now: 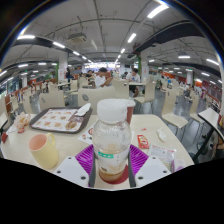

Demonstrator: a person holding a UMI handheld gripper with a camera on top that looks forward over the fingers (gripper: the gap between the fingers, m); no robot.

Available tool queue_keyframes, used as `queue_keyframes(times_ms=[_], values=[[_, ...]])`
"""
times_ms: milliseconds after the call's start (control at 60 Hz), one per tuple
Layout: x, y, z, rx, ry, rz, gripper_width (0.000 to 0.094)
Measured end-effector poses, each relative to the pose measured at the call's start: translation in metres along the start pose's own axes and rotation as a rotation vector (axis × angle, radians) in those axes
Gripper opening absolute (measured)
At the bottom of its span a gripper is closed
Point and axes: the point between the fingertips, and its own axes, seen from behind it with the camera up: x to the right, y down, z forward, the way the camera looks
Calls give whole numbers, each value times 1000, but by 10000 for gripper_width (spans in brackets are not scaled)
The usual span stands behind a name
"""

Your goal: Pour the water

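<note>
A clear plastic bottle with a white cap and a pale label stands upright between my fingers. A little amber liquid and a red band show at its base. My gripper is shut on the bottle, with the purple pads pressing its lower sides. A pale pink cup stands on the white table, to the left of the bottle and apart from it.
A dark tray lies on the table beyond the cup. A small red and white packet lies to the right of the bottle. Beyond the table are chairs, other tables and seated people in a large hall.
</note>
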Motion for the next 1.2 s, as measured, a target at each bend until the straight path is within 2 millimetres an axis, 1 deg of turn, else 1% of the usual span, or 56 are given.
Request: queue_keyframes(times_ms=[33,50,150,167,200,250,267,283,300,367,383,400,417,467,517,567,717,817,883,967,983,1067,1200], values=[[-2,3,2,14,0,4,472],[-3,2,7,11,2,9,480],[-3,3,10,11,4,5,547],[-2,2,3,2,7,6,563],[-2,4,6,-12,16,6,636],[-1,1,3,-18,30,0,843],[0,0,1,-20,37,-1,863],[0,0,-2,-23,41,-2,845],[0,-1,-12,-29,47,-2,829],[-2,0,-31,-66,73,-5,847],[-4,3,-29,-77,78,-6,849],[-6,4,-35,-88,82,-5,845],[-8,3,-47,-97,85,-4,844],[-17,5,-67,-124,95,0,847],[-29,7,-86,-148,104,4,847],[-41,8,-111,-169,117,4,844],[-85,5,-179,-200,151,-14,844],[-111,-3,-211,-189,157,-13,847],[-125,-7,-228,-185,162,-18,848],[-139,-15,-243,-167,158,-33,847],[-140,-15,-241,-166,160,-37,848],[-149,-17,-251,-161,149,-37,846],[-154,-18,-259,-161,142,-46,845]])
